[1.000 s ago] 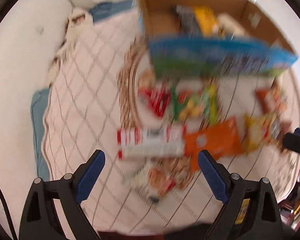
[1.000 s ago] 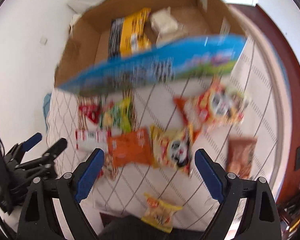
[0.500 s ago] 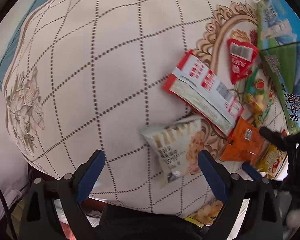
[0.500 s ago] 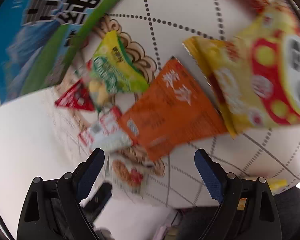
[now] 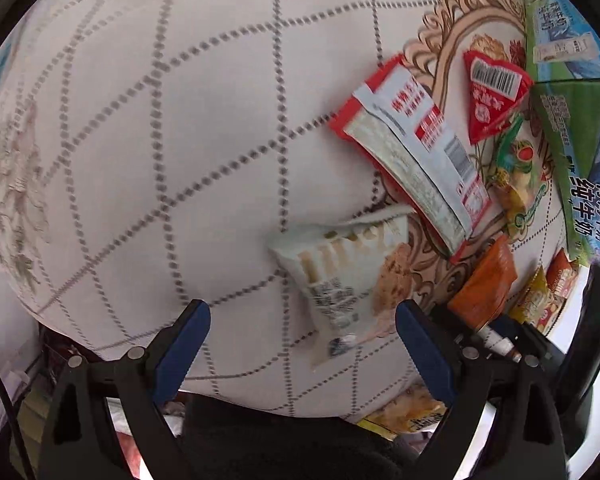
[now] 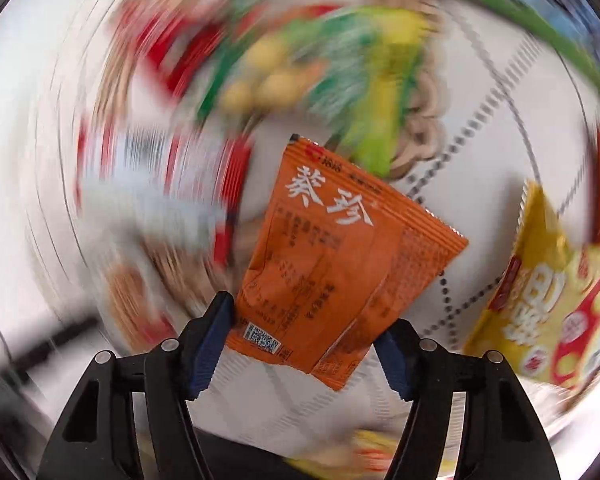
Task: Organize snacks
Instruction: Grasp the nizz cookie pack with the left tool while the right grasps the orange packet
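On the desk: a white cloth (image 5: 187, 128) with a dotted diamond grid and a brown scroll border covers the desk, and the snack packets lie on it.
Left hand-held gripper (image 5: 303, 322): jaws wide apart, pointing steeply down over the desk edge nearest the camera; nothing clamped.
White packet (image 5: 352, 276): lies flat on the cloth between the left blue fingers (image 5: 183, 342), nearer the right-hand one; whether it touches that finger I cannot tell.
Red-and-white packet (image 5: 416, 148): lies slantwise past the white packet, towards the desk's middle.
Red triangular packet (image 5: 494, 94): just beside the red-and-white packet, next to the blue-and-green carton (image 5: 572, 128) at the desk's far side.
Green packet (image 5: 516, 172): lies between the red-and-white packet and the carton.
Right hand-held gripper (image 6: 306, 330): jaws have just been closing and now clamp the orange packet (image 6: 340, 264) by its lower sides.
Orange packet, left view: seen at the picture's right (image 5: 488, 284), beside the black frame of the right hand-held gripper.
Yellow packet (image 6: 560, 300): on the cloth to the right of the orange one, apart from it.
Blur: the rest of the right view is smeared; only red, green and white shapes can be told.
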Demonstrator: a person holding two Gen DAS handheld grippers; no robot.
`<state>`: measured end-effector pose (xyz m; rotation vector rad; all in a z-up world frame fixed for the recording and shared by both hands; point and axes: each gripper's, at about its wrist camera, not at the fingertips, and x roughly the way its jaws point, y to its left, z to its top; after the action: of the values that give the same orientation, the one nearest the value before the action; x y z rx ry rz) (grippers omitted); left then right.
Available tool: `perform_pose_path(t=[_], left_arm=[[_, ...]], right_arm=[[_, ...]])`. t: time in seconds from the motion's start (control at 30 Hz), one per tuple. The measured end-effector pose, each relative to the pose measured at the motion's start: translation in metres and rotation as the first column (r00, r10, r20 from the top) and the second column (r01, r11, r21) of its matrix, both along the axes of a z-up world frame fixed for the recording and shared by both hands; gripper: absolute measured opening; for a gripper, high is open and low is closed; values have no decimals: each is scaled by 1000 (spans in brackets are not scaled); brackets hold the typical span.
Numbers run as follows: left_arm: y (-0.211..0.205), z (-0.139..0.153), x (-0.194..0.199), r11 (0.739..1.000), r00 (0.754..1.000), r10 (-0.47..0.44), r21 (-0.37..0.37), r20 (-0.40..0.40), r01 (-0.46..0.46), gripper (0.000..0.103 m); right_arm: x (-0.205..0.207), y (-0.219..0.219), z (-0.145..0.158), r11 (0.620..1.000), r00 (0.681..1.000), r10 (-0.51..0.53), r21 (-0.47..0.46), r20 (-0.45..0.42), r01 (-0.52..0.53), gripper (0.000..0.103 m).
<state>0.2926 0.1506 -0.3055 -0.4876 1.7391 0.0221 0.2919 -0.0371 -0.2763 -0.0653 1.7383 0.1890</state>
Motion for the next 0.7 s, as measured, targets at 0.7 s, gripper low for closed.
perform_pose_path(t=[0.7], left_arm=[[-76,-9,16,862,901,-428,332,69,384,63]], right_arm=[[-50,8,15,989,965,-134,-28,223,144,65]])
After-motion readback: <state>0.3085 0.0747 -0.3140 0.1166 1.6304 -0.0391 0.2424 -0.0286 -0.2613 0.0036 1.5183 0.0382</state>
